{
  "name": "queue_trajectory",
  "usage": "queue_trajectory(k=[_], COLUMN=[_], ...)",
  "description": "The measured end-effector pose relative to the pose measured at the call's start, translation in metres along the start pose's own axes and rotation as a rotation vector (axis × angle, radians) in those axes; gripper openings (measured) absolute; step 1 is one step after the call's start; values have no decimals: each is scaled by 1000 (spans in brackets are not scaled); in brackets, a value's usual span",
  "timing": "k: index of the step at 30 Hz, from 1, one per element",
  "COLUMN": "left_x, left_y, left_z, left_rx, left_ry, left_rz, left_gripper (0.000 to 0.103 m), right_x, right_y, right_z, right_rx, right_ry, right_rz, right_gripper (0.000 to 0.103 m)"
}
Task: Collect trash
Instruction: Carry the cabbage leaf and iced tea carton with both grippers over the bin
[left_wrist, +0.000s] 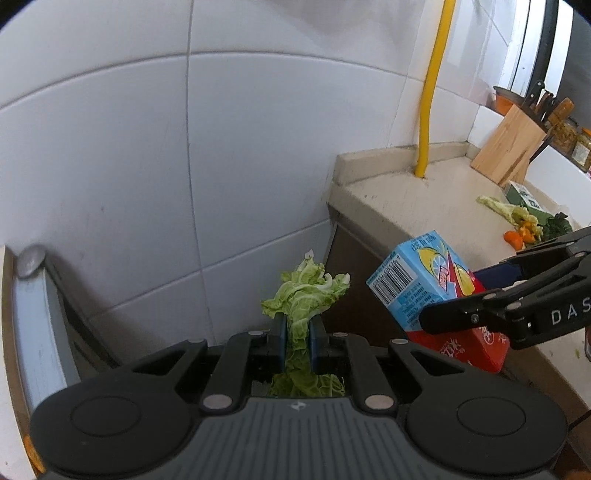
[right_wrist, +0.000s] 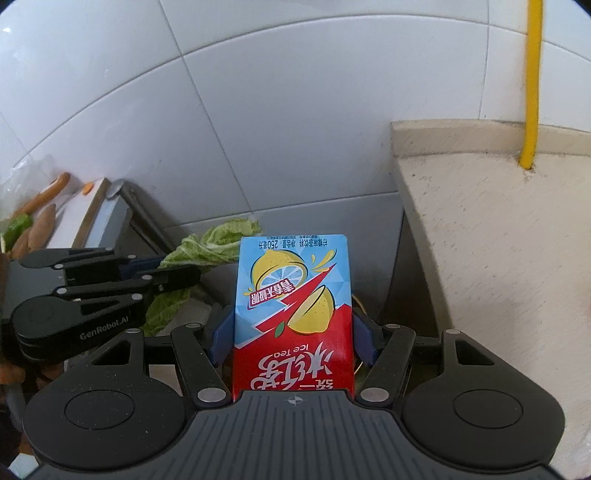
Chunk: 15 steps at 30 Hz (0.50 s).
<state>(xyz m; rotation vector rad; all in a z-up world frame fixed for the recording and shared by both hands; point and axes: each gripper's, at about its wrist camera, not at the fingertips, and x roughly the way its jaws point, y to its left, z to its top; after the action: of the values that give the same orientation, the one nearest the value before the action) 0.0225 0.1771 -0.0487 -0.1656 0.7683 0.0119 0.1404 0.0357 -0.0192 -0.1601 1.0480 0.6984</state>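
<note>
My left gripper (left_wrist: 297, 328) is shut on a green cabbage leaf (left_wrist: 304, 291), which sticks up past the blue pads in front of the white tiled wall. My right gripper (right_wrist: 291, 332) is shut on a blue and red ice tea carton (right_wrist: 291, 310), held upright between its pads. In the left wrist view the carton (left_wrist: 417, 284) and the right gripper (left_wrist: 476, 299) are at the right, beside the counter's end. In the right wrist view the left gripper (right_wrist: 162, 273) with the cabbage leaf (right_wrist: 210, 247) is at the left, close to the carton.
A beige counter (left_wrist: 424, 206) at the right carries a yellow pipe (left_wrist: 428, 122), a wooden knife block (left_wrist: 509, 147), a green box (left_wrist: 524, 195) and vegetable scraps (left_wrist: 517, 221). A metal-edged ledge (left_wrist: 33, 295) is at the left, with carrots and potatoes (right_wrist: 33, 221) beyond.
</note>
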Motion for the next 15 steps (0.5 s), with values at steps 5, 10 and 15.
queue_trajectory(k=[5, 10, 15], left_x=[8, 17, 27], left_y=[4, 6, 10], left_z=[-2, 3, 9], left_rx=[-24, -35, -35], left_ry=[21, 14, 11], left_rz=[2, 15, 31], left_gripper=[8, 8, 8], right_x=[8, 21, 28], right_y=[2, 1, -1], right_z=[-2, -4, -5], right_rx=[11, 42, 55], right_ry=[19, 27, 28], right_rz=[18, 22, 1], right_gripper=[70, 70, 70])
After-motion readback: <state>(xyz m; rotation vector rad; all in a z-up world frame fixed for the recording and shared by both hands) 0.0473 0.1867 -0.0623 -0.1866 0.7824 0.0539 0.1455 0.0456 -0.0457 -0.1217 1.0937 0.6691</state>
